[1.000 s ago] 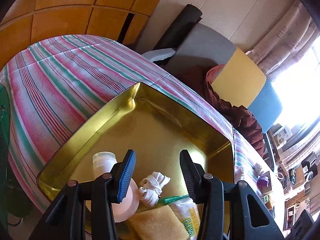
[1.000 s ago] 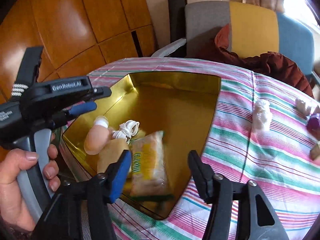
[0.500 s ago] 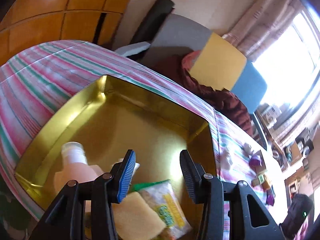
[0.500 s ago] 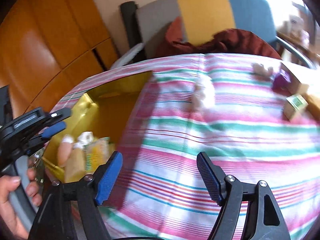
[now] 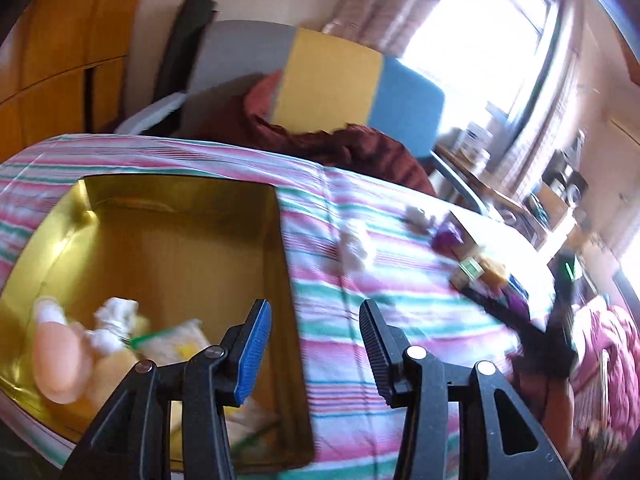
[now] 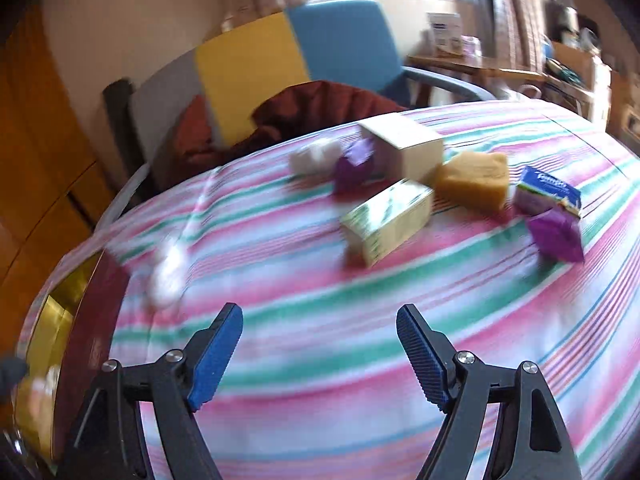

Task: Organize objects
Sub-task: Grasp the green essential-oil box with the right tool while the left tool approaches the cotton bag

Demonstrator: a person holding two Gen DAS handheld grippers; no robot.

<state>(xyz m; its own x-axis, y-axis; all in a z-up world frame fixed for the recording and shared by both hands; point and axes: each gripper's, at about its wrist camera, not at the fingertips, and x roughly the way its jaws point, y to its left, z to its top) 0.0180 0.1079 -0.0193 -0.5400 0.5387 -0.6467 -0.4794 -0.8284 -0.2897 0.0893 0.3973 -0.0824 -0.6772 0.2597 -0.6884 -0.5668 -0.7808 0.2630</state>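
Observation:
A gold tin tray (image 5: 180, 188) sits on the striped cloth at the left. In it lie a pink bottle (image 5: 60, 360), a white rolled cloth (image 5: 116, 312), a yellow packet (image 5: 180, 340) and a sponge. My left gripper (image 5: 314, 308) is open and empty above the tray's right wall. My right gripper (image 6: 319, 312) is open wide over bare cloth, with nothing between its fingers. Beyond it lie a green-yellow box (image 6: 386, 220), a tan sponge (image 6: 474, 180), a cardboard box (image 6: 404, 144), purple packets (image 6: 556, 232), a blue tissue pack (image 6: 548, 192) and a white wad (image 6: 168, 272).
A chair with grey, yellow and blue panels (image 5: 332, 80) stands behind the table, with a dark red cloth (image 5: 360, 148) draped on it. Wooden cabinets (image 5: 60, 60) fill the left. A cluttered shelf and a bright window are at the right. The tray's edge (image 6: 60, 320) shows at the far left in the right wrist view.
Both views have swung right, from the tray toward the loose objects. My right gripper left the tray and its jaws widened. The left gripper's jaws kept the same gap.

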